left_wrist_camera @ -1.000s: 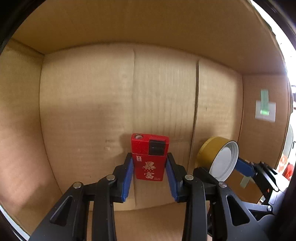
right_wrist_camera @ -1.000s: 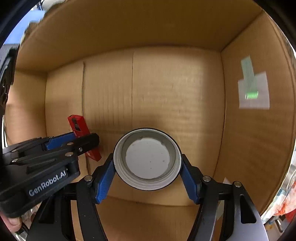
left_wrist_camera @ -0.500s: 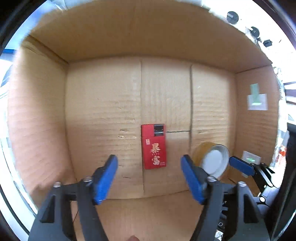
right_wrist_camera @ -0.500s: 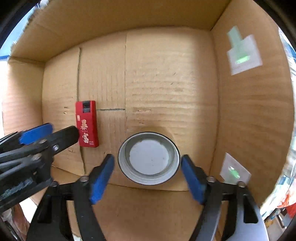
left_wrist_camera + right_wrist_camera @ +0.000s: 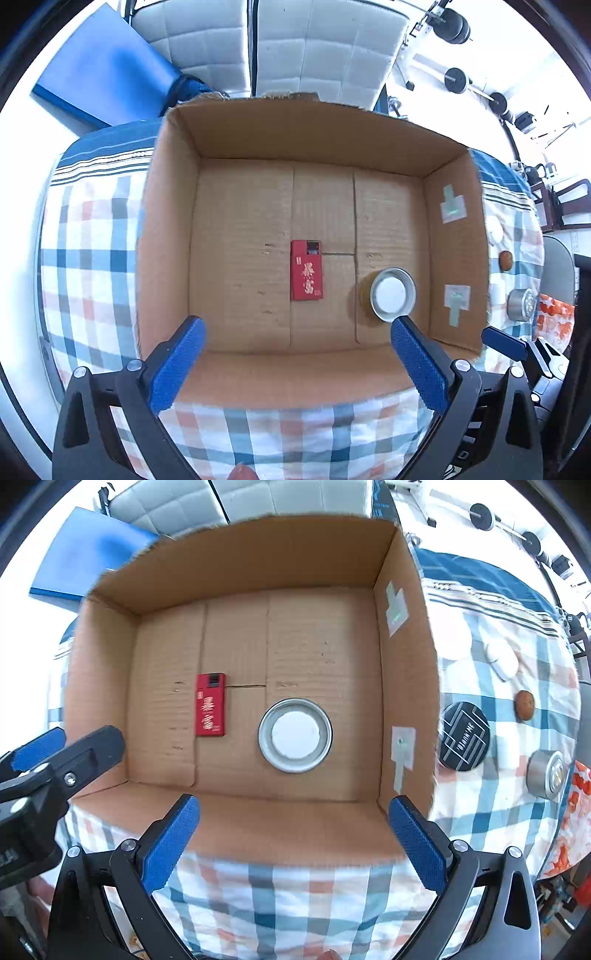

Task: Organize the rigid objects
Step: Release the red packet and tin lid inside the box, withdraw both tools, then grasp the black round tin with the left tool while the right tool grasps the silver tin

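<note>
Checked tablecloth (image 5: 85,258) covers the table; the cardboard box (image 5: 170,221) sits on it, open top, seen from above in both views.

Box floor holds two items, apart from each other. Red lighter (image 5: 306,275) lies flat near the middle, long axis running front to back. Jar lid (image 5: 392,294) lies to its right, hollow side up, white liner showing; the left wrist view shows a gold outer wall on it, the right wrist view only its grey rim and liner (image 5: 294,734).

Left gripper (image 5: 295,365): jaws wide apart, nothing between them, above the box's near wall. Right gripper (image 5: 293,843): jaws likewise spread and empty, above the near wall. Each view catches the other gripper at its edge.

Only the right wrist view shows the black round lid (image 5: 463,736) with white line pattern, on the cloth just outside the box's right wall. Silver tin (image 5: 546,773) and small brown round object (image 5: 524,704) lie further right; both also appear, smaller, in the left view. Blue board (image 5: 107,70) and white quilted panel (image 5: 310,48) behind the box.
</note>
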`<action>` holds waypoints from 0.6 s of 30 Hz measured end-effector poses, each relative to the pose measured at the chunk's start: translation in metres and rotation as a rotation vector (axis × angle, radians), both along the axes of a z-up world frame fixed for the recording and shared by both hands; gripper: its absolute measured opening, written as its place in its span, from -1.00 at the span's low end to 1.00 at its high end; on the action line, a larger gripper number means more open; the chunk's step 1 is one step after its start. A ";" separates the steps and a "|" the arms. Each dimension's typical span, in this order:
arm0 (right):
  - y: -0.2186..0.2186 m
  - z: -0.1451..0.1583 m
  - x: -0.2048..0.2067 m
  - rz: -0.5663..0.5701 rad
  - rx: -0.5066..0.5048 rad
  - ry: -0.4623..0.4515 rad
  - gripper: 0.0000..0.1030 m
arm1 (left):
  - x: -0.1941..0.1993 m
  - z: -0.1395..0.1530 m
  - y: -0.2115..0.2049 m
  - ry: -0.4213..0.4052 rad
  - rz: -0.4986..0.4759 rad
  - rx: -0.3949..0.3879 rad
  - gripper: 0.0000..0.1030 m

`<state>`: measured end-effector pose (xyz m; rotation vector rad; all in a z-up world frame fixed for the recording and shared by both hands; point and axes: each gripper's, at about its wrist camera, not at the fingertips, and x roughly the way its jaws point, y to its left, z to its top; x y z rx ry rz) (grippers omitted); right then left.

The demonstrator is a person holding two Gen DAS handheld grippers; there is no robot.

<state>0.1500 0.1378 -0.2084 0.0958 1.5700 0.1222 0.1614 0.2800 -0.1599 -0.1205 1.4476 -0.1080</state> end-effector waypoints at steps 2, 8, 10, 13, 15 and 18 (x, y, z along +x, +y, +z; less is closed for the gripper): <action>-0.005 0.016 -0.012 -0.008 0.006 -0.022 1.00 | -0.009 0.005 -0.003 -0.021 0.001 -0.001 1.00; -0.013 0.054 -0.039 -0.012 0.025 -0.103 1.00 | -0.037 0.038 -0.006 -0.092 -0.008 0.019 1.00; -0.014 0.064 -0.045 -0.007 0.041 -0.119 1.00 | -0.045 0.050 -0.007 -0.110 -0.007 0.025 1.00; -0.018 0.072 -0.052 -0.005 0.055 -0.134 1.00 | -0.056 0.065 -0.011 -0.142 -0.003 0.049 1.00; -0.024 0.078 -0.056 -0.002 0.061 -0.143 1.00 | -0.061 0.074 -0.014 -0.161 0.000 0.052 1.00; -0.041 0.087 -0.062 -0.011 0.078 -0.152 1.00 | -0.065 0.085 -0.029 -0.182 0.001 0.046 1.00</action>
